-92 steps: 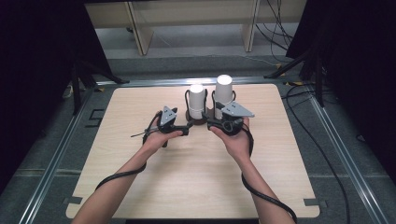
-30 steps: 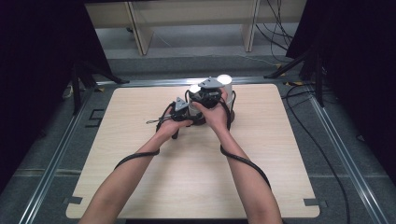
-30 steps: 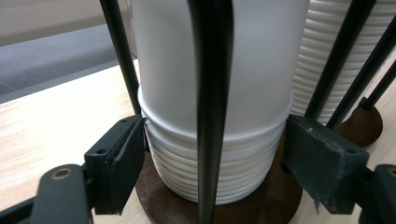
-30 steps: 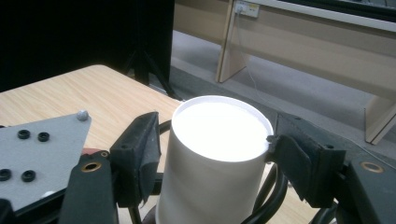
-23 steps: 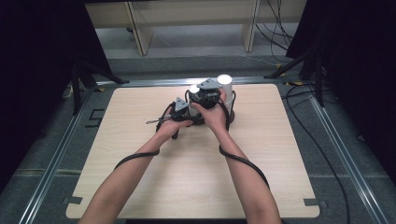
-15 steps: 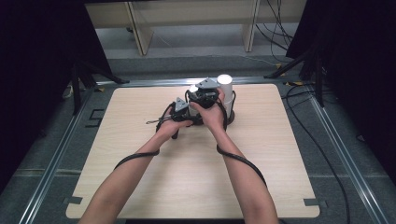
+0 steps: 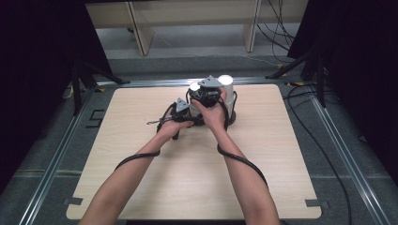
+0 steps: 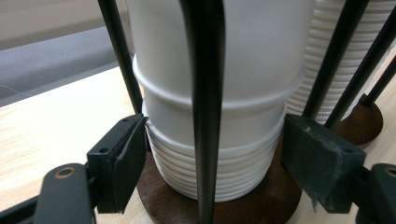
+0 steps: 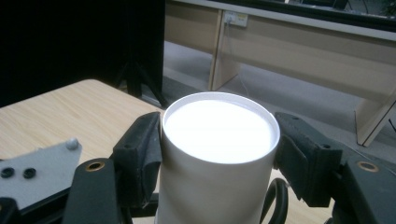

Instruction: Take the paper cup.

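**Both hand-held grippers on the cup stacks, far side of table**

Left hand-held gripper (image 8: 210,154): my jaws sit either side of the lower ribbed part of a white cup stack (image 8: 215,93). Left pad is against the ribs. Right pad looks at the edge of the stack, but I can't tell if it's actually pressing. So jaws are partly apart around the stack; real clamp not confirmed.

That stack stands upright on a round dark brown base (image 8: 261,196), inside thin black upright rods (image 8: 205,93). One rod runs straight up the middle of the left gripper view, in front of the cups. A second ribbed stack (image 8: 336,42) stands just beside it on its own base, to the right in that view.

Right hand-held gripper (image 9: 219,158): jaws have just been closing, with a stack's top white cup (image 9: 219,140) between them. Both pads meet the cup wall just under the rim, one each side. Clamped on it. Cup is upright, top facing up.

High view: both hands are together at the far middle of the wooden table (image 7: 141,187), left hand-held gripper (image 7: 180,110) low and nearer me, right hand-held gripper (image 7: 209,91) higher, at the cup tops. Second stack's white top (image 7: 226,80) shows just right of it. Cables trail back along my forearms.
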`<state>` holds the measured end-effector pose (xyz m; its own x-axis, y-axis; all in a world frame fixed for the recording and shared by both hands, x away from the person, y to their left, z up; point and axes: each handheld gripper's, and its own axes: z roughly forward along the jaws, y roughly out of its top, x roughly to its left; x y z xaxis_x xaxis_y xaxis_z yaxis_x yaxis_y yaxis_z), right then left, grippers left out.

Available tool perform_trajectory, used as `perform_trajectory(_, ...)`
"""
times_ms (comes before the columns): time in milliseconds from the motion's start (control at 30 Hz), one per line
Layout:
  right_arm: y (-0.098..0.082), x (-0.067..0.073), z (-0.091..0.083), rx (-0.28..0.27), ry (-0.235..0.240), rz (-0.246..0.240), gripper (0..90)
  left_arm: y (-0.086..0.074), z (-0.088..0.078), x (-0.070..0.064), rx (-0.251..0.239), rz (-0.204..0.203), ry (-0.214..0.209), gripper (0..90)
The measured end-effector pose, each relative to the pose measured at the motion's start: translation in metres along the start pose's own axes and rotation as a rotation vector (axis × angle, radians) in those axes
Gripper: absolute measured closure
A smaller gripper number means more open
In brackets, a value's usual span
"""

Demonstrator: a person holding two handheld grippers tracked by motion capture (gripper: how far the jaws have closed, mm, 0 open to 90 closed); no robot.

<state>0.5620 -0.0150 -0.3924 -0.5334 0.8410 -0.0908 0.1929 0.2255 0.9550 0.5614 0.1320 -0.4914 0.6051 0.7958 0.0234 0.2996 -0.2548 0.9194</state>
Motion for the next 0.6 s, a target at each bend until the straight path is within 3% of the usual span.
perform_trajectory(333, 0.011, 0.003, -0.009, -0.032, 0.007, -0.007, 35.5, 0.0, -0.001, 0.001, 0.009, 0.013, 0.002, 22.7)
perform_trajectory(600, 0.02, 0.004, -0.015, -0.06, 0.0, -0.016, 35.9, 0.0, 0.0, 0.0, 0.007, 0.0, 0.002, 22.8)
